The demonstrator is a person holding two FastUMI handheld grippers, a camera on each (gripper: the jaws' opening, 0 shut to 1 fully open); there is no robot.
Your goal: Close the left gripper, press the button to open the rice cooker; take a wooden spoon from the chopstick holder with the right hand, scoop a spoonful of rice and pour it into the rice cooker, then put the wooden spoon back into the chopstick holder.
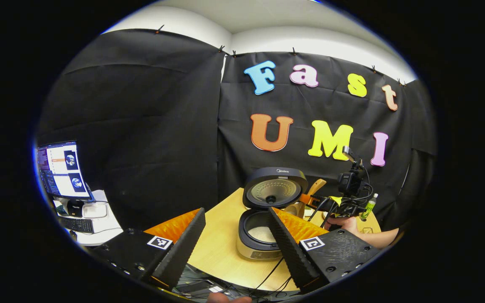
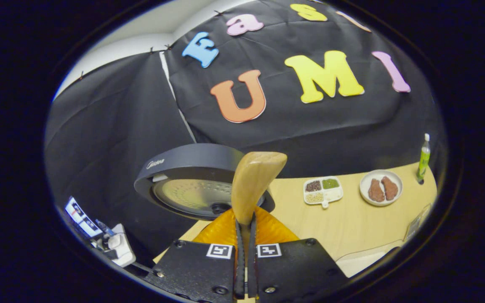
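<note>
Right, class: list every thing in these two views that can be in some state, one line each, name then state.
rice cooker: lid up, open; something white lies in the pot.
wooden spoon: clamped in the right gripper, bowl end up.
left gripper: fingers spread, holding nothing.
divided dish: sections filled.
plate: two brown pieces on it.
green bottle: upright, capped.
monitor: switched on.
</note>
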